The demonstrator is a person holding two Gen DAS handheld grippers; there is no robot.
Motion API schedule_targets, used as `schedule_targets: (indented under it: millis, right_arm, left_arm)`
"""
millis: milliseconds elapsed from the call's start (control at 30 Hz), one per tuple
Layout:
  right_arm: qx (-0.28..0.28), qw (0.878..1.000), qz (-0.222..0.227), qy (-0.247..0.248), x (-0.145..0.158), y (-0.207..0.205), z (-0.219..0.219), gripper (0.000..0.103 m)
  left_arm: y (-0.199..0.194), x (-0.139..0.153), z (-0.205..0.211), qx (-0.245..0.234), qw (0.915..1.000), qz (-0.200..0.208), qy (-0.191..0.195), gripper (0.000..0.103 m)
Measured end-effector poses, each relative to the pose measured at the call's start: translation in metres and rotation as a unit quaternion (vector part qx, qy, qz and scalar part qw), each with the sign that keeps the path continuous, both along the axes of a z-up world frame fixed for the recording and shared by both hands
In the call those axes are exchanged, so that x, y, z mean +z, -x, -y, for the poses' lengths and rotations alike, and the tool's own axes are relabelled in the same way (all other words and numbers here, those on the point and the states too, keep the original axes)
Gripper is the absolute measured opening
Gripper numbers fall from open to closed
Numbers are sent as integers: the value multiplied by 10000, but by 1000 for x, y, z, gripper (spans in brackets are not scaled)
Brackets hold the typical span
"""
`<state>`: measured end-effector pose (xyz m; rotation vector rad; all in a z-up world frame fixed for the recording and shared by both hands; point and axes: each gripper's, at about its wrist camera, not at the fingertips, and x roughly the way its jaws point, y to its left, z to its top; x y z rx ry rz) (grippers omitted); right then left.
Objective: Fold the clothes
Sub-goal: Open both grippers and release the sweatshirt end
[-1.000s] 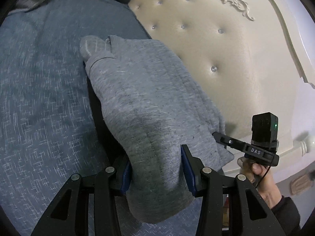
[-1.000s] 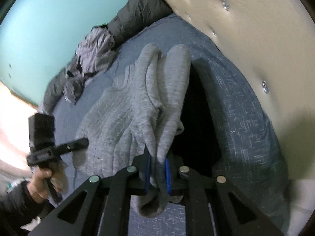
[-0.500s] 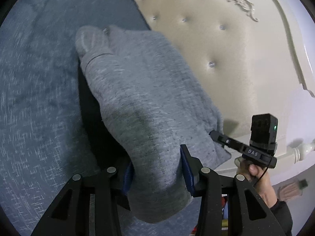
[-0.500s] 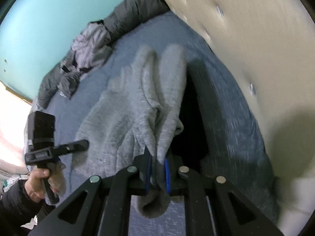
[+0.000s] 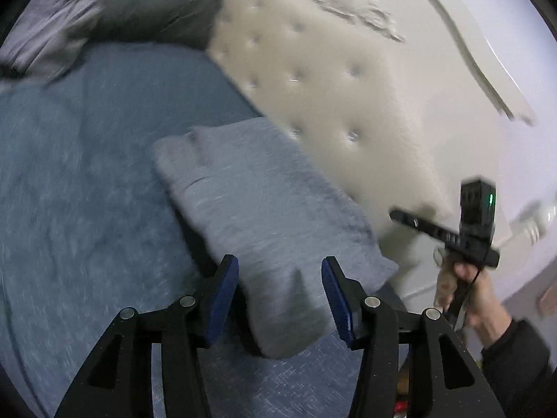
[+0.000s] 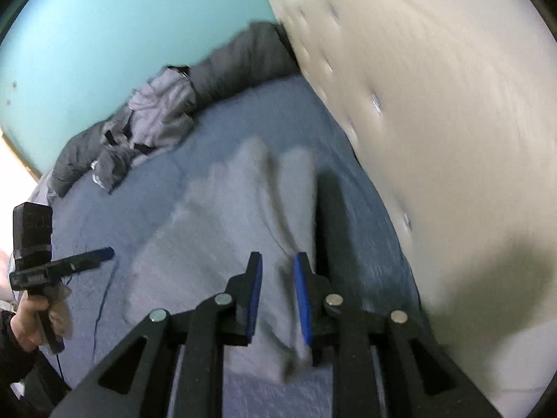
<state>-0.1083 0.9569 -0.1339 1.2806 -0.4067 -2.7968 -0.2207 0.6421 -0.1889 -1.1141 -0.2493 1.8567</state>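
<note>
Both tongs are letting go. A second ago the left tongs (image 5: 280,296) were clamped on a thick end of the grey garment (image 5: 257,209), and the right tongs (image 6: 276,296) pinched a thin bunch of the same cloth. Now both sets of jaws are opening: in the left wrist view the blue pads stand clear of the folded edge, which lies between them on the bed (image 5: 87,191); in the right wrist view the cloth also sits between the pads with a gap on the left side, though blur hides whether the right pad is quite free.

The garment lies folded into a long bundle on the blue bed, close along the padded headboard (image 5: 348,104). Earlier its near end hung raised; now it rests flat. My reading is that this fold has been laid down and released, so the step is done and the bundle may need a further fold or smoothing.

Each tool points down at a slant toward the bed, and both views show more of the room than before, which suggests the hands are lifting away. A hand (image 5: 477,296) grips the right tool by its handle, near the headboard. A heap of other clothes (image 6: 139,129) lies at the far side of the bed.
</note>
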Motion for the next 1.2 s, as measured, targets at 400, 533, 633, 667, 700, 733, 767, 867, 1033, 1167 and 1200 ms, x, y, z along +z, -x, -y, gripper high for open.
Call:
schedule_targets:
  millis: [400, 533, 633, 667, 700, 733, 767, 867, 1033, 1167, 1200]
  right_arm:
    - [-221, 9958, 850, -246, -62, 59, 10, 2]
    - [-435, 9948, 924, -49, -79, 61, -3, 0]
    - [-460, 9940, 990, -60, -88, 64, -5, 0]
    - [-485, 9937, 1014, -50, -90, 65, -6, 0]
    - [-501, 9931, 1056, -41, -91, 64, -5, 0]
    - [-496, 9930, 1067, -65, -90, 65, -3, 0]
    - [-485, 9932, 1054, -78, -87, 66, -1, 0]
    - [-349, 9964, 773, -24, -64, 67, 4, 0]
    - [286, 9976, 544, -313, -32, 92, 32, 0]
    - [411, 9942, 872, -478, -43, 128, 48, 0]
    - [367, 9934, 950, -527, -48, 134, 47, 0]
  left_arm:
    - [-27, -26, -46, -587, 9928, -615, 838, 53]
    - [-32, -35, -48, -670, 9913, -755, 845, 53]
    - [-28, -39, -46, -620, 9932, -641, 742, 53]
    - [-27, -40, -46, -619, 9933, -637, 736, 53]
    - [-27, -41, -47, -618, 9934, -636, 731, 53]
    - [-27, -41, -46, -623, 9932, -649, 741, 53]
    - [-27, -39, -46, -601, 9930, -671, 759, 53]
    - [-27, -30, -39, -635, 9936, -646, 679, 53]
    - [-25, -22, -40, -693, 9931, -671, 662, 53]
    - [-26, -21, -37, -655, 9937, -631, 648, 53]
    - [-27, -21, -35, -636, 9938, -636, 656, 53]
